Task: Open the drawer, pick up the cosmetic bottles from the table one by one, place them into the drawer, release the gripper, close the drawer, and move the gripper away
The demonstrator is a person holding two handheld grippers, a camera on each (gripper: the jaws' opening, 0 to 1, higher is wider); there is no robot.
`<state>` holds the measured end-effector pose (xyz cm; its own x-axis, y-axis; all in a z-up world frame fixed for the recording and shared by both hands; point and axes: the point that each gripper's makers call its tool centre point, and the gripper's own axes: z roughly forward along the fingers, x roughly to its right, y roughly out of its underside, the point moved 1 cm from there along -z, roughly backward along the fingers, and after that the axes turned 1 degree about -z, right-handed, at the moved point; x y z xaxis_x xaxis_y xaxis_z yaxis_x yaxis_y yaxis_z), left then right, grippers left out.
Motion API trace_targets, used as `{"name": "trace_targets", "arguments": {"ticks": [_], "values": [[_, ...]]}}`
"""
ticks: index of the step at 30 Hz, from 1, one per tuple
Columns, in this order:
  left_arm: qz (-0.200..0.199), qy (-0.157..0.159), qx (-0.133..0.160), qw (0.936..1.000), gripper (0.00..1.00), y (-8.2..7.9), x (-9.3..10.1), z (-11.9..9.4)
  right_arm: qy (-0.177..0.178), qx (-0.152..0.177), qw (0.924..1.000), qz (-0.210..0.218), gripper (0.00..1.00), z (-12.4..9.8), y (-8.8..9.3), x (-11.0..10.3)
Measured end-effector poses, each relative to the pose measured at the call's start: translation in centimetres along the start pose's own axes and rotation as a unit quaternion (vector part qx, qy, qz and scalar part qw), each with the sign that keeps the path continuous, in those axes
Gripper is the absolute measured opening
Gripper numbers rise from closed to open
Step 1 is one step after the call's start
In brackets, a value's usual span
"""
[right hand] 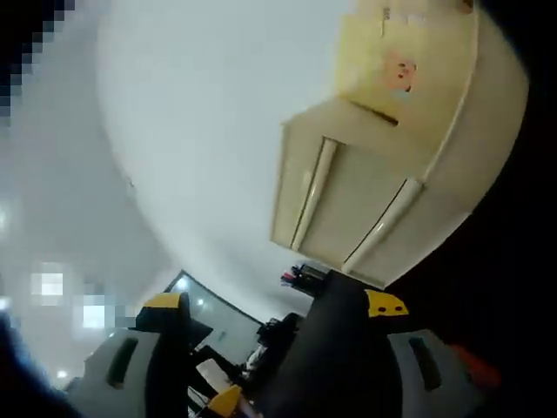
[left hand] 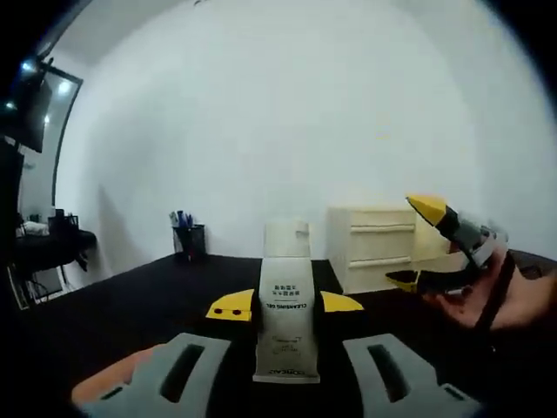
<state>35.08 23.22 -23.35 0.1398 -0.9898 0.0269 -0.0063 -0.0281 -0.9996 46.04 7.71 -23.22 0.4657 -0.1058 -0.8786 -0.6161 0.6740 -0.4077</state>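
A white wall (left hand: 287, 113) takes up most of the left gripper view, and below it a black counter (left hand: 148, 300) runs back to meet it. On the counter near the wall stands a cream drawer unit (left hand: 374, 244) with two drawer fronts, both pushed in; in the right gripper view the same unit (right hand: 365, 200) appears strongly tilted, its two long handles showing as pale bars. A black pen cup (left hand: 189, 237) with pens in it stands on the counter well to the left of the unit. In the left gripper view the left gripper (left hand: 285, 306) has its yellow-tipped jaws pressed against either side of a white cosmetic bottle (left hand: 285, 305), a tube standing upright on its cap with printed text upside down; it is held in front of the camera, well short of the drawers. The right gripper (left hand: 431, 248) enters that view from the right, held in a hand (left hand: 487, 300), its jaws spread apart with nothing between them. In its own view the right gripper (right hand: 277, 305) likewise shows its yellow tips set wide apart.
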Motion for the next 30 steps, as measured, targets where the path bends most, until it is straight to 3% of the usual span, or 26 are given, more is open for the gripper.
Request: {"name": "trace_targets", "arguments": {"ticks": [10, 14, 17, 20, 23, 30], "values": [[-0.008, 0.003, 0.003, 1.0, 0.21, -0.6, -0.9, 0.6, -0.008, 0.006, 0.9997, 0.021, 0.75, -0.1, 0.0, 0.1], [-0.014, 0.003, 0.005, 0.9999, 0.21, -0.3, -0.4, -0.2, -0.018, 0.013, 0.9995, 0.021, 0.75, 0.0, -0.4, -0.1], [-0.021, 0.005, 0.007, 0.9997, 0.21, -0.3, -0.3, -0.2, -0.006, 0.024, 0.9992, 0.03, 0.74, 0.0, -0.2, 0.4], [-0.016, 0.007, 0.008, 0.9998, 0.21, -0.3, -0.2, -0.2, 0.005, 0.037, 0.9985, 0.039, 0.72, 0.1, -0.9, 1.5], [-0.012, 0.011, 0.013, 0.9998, 0.21, -0.5, 0.0, -0.2, 0.017, 0.047, 0.9986, 0.019, 0.66, 0.5, -2.3, 2.6], [-0.011, 0.02, 0.013, 0.9997, 0.21, -0.5, 0.4, 0.0, 0.027, 0.055, 0.9981, 0.002, 0.67, 2.0, -4.6, 4.2]]}}
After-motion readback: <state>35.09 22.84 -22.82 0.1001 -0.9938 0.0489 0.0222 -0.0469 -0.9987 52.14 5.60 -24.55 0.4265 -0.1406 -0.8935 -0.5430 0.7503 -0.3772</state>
